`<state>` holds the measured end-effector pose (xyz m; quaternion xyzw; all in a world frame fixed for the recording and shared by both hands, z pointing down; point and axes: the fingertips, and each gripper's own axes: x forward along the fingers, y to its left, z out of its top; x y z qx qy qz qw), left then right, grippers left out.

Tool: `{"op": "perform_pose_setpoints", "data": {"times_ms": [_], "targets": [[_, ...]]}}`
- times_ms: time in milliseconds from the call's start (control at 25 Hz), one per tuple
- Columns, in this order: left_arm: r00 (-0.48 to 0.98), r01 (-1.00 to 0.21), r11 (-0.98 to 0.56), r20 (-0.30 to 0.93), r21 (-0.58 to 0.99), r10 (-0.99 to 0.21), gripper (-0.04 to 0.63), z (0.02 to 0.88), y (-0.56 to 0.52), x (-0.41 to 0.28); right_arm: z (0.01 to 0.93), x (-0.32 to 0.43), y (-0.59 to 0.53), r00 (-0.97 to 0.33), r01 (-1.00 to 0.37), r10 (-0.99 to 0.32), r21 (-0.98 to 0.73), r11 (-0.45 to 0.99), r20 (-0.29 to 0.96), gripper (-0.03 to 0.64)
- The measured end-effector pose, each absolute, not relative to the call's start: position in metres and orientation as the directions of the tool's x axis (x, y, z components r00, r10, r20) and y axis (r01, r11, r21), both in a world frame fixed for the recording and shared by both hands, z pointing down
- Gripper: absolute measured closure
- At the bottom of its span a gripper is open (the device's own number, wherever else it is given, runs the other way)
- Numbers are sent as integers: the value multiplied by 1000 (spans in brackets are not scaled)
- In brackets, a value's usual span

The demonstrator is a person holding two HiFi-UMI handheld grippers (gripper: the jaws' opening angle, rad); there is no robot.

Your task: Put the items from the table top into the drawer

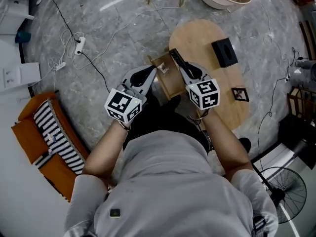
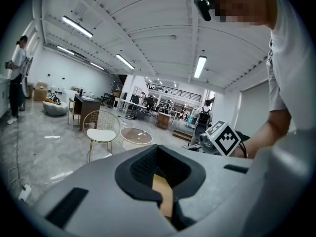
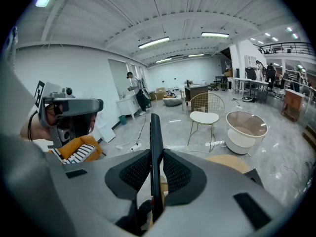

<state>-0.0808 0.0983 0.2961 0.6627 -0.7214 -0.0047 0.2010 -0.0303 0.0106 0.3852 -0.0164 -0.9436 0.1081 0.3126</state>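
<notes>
The right gripper [image 1: 183, 70] is clamped on a thin black slab [image 1: 177, 58], most likely a remote control, though its face cannot be read. In the right gripper view the two pads press flat on either side of the slab [image 3: 156, 142], which stands on its narrow edge between the right gripper's [image 3: 156, 171] jaws and projects well beyond the tips. Its long axis runs along the line of the jaws. In the head view it points away from the person and a little to the left, over the open drawer [image 1: 170, 83], with its far end at the long edge of the table top [image 1: 202, 33] from which the drawer stands out. The left gripper [image 1: 150, 73] lies just beside the right one, at the drawer's left wall. In the left gripper view the left gripper's [image 2: 165, 191] jaws are drawn together on a tan strip of that drawer [image 2: 165, 199]. On the table top, well apart from both grippers, a black box [image 1: 224, 52] lies near the middle and a square marker tag [image 1: 239, 94] lies towards the end nearer the person.
</notes>
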Motion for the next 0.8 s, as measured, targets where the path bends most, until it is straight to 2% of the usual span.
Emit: {"op": "perform_pose_setpoints", "data": {"times_ms": [800], "targets": [[37, -923, 129, 419, 361, -907, 586, 483, 91, -140, 600, -59, 25, -672, -158, 165, -357, 920, 722, 522]]}}
